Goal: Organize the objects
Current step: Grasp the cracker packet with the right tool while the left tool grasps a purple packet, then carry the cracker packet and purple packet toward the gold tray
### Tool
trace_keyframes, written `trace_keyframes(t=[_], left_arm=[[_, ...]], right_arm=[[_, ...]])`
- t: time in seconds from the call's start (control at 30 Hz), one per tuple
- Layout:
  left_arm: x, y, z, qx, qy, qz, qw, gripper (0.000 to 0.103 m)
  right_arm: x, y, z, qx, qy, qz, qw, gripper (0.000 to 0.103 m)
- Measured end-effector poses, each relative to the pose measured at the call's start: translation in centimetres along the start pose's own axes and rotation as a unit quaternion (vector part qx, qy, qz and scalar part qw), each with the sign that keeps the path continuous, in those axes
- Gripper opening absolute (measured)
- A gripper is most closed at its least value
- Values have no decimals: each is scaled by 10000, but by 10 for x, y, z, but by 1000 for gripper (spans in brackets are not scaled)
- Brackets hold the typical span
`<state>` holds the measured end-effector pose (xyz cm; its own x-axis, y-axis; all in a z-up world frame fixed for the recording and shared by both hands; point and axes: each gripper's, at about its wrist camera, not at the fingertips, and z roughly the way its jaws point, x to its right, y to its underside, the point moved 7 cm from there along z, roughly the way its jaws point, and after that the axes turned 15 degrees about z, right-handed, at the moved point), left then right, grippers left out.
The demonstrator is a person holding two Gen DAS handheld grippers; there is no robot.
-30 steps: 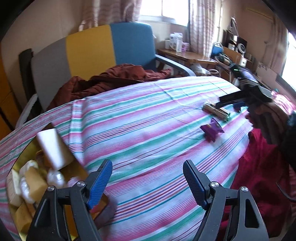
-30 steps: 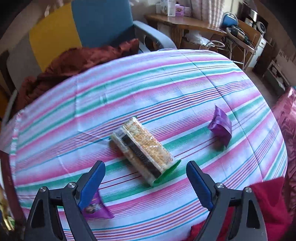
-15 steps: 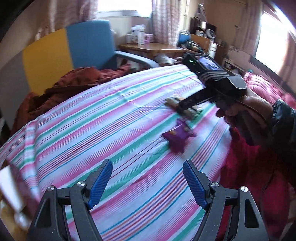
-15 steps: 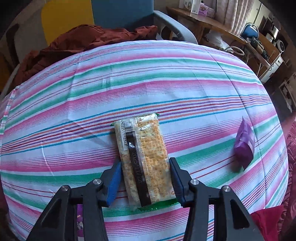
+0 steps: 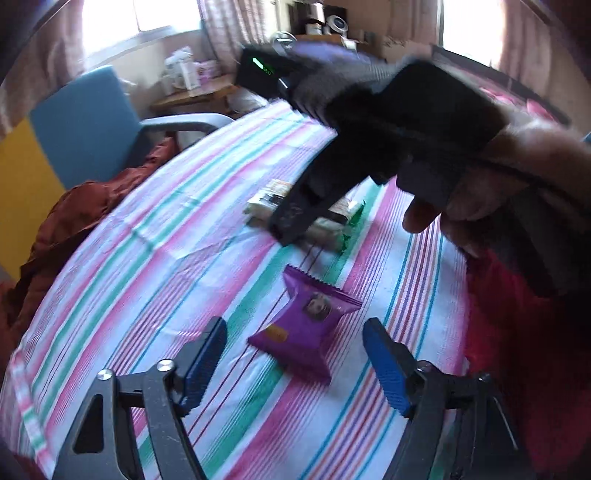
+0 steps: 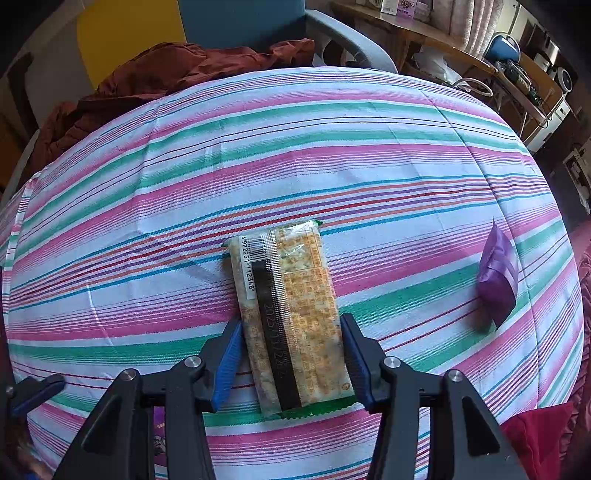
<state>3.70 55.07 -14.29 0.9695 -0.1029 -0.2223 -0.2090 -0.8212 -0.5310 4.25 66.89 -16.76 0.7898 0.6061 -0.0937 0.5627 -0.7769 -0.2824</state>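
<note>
A clear cracker packet (image 6: 291, 317) with a green end lies on the striped tablecloth (image 6: 258, 177). My right gripper (image 6: 291, 363) has its blue pads against both long sides of the packet. The packet also shows in the left wrist view (image 5: 325, 218), partly behind the right gripper's black body (image 5: 369, 147). A purple snack packet (image 5: 306, 325) lies flat on the cloth just ahead of my left gripper (image 5: 295, 362), which is open and empty. A second purple packet (image 6: 498, 277) lies at the table's right side.
A blue and yellow chair (image 6: 236, 22) with a rust-brown cloth (image 6: 166, 74) on it stands behind the table. A red cloth (image 5: 517, 332) hangs at the table's near right edge. A cluttered wooden desk (image 6: 461, 48) stands at the back right.
My left gripper has swung right, away from the yellow box of items, and now faces the purple packet up close. My right gripper has come down over the cracker packet and closed onto its sides.
</note>
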Motion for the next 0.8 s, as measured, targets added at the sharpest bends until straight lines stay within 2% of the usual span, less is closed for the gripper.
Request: trace_keyframes(t=[0.1, 0.17, 0.33, 0.37, 0.43, 0.47, 0.63, 0.7, 0.8], left_arm=[[3, -3, 18, -103, 113, 114, 9998, 59], [2, -3, 26, -130, 170, 73, 9997, 39], [-6, 10, 21, -57, 137, -618, 9980, 35], [-9, 19, 16, -54, 81, -824, 9966, 35], [-14, 37, 5, -81, 10, -1213, 9926, 35], [-17, 51, -3, -111, -81, -1425, 9897, 35], [-31, 112, -39, -277, -588, -2148, 9745, 35], [-37, 135, -54, -333, -793, -2461, 9654, 35], [-35, 149, -63, -305, -963, -2610, 9600, 35]], right_arm=[[1, 3, -1, -2, 10, -16, 10000, 54], [1, 5, -1, 7, 16, -54, 10000, 56], [1, 10, -2, 93, 0, -166, 9998, 61], [1, 11, -3, 120, -6, -208, 9997, 61], [-1, 14, -6, 160, -106, -275, 9994, 52], [-4, 17, -9, 174, -212, -340, 9990, 49], [-36, 34, -13, 63, -689, -932, 9932, 49], [-44, 47, -17, 14, -798, -1241, 9891, 49], [-57, 67, -26, -41, -989, -1532, 9832, 49]])
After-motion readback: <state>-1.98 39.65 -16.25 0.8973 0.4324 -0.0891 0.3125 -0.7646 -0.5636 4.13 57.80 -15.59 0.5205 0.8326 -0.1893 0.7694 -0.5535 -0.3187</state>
